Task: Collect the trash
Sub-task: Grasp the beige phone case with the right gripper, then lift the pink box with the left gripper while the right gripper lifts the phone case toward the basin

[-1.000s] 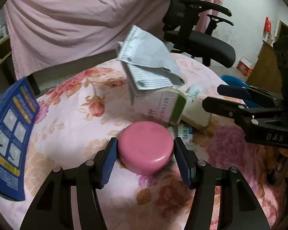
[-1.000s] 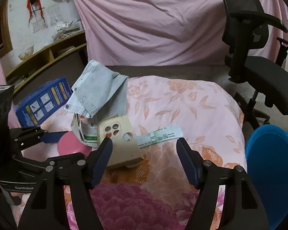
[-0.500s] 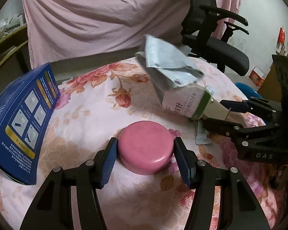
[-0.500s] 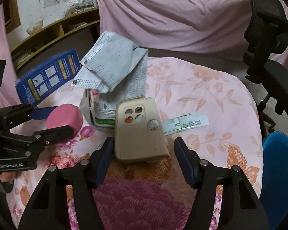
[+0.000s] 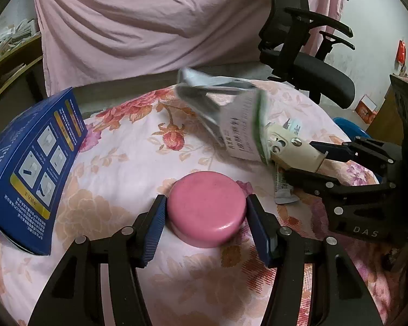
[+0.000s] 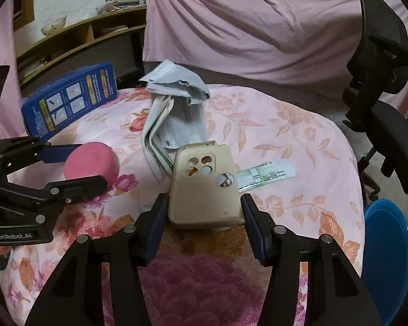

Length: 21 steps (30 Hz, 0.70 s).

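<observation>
I'm angling both grippers down at the floral-covered table (image 6: 299,125), side by side. L gripper (image 5: 206,218) is sitting low w/ its blue pads (image 5: 155,226) pressing both sides of a pink round lid (image 5: 207,207) (looks like a lid or puck, can't tell which), so it's clamped on that, lid resting on the cloth. R gripper (image 6: 204,217) is pointing the same way just to the right; its jaws are closing around a beige phone case (image 6: 204,187), camera cut-outs facing up. The pads (image 6: 157,224) are reaching the case's edges, left one looks to be touching, right one at the edge w/ maybe a sliver of gap, so I'm not calling it gripped.

Around them: a crumpled white carton (image 6: 160,141) w/ green trim is lying right behind the case, touching it, w/ a grey face mask (image 6: 176,81) draping over its far end. A printed paper strip (image 6: 266,175) is poking out from under the case's right side. A blue box (image 6: 70,97) w/ instruction pics is sitting at the table's far left edge, tilted. Off the table, a black office chair (image 6: 386,103) is standing on the right, a blue round bin (image 6: 386,247) below it, pink drape (image 6: 258,21) behind.

The carton and mask are crowding the space right ahead of the R gripper.
</observation>
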### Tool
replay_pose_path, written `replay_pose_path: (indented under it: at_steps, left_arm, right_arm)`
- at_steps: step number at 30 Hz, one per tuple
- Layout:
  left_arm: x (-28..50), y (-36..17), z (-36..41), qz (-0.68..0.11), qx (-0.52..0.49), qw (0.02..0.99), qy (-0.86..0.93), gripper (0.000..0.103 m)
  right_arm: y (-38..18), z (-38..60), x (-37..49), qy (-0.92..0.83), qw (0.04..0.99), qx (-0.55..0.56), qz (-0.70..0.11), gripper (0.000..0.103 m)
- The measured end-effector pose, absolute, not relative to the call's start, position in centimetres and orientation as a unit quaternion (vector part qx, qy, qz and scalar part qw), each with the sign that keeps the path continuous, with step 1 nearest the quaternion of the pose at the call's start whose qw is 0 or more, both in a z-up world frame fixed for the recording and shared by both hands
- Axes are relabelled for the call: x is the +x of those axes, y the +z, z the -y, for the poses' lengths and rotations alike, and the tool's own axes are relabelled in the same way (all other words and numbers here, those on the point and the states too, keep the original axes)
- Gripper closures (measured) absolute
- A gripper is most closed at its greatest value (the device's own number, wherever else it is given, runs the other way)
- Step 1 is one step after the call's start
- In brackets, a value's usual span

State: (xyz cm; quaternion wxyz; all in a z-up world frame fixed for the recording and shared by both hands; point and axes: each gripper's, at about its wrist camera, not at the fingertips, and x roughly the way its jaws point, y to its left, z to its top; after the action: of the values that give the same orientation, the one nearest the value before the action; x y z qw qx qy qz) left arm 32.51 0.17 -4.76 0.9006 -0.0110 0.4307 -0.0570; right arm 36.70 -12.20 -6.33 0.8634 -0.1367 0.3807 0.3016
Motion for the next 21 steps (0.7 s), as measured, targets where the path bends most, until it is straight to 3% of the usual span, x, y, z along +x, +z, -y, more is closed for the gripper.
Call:
replay_pose_path:
  at_steps: [11,21]
  left_arm:
    - [30.5,-3.1,0.2,-0.384,-0.026,0.921,-0.054,0.05]
    - [29.5,2.5,2.4,-0.252,-0.067,0.963,-0.067,0.05]
  right_arm:
    - [-4.2,13.7,34.5,0.302,0.893,-0.11,-0.314,0.052]
    - [0.3,19.3,30.9,0.258,0.955,-0.023,-0.141,0.052]
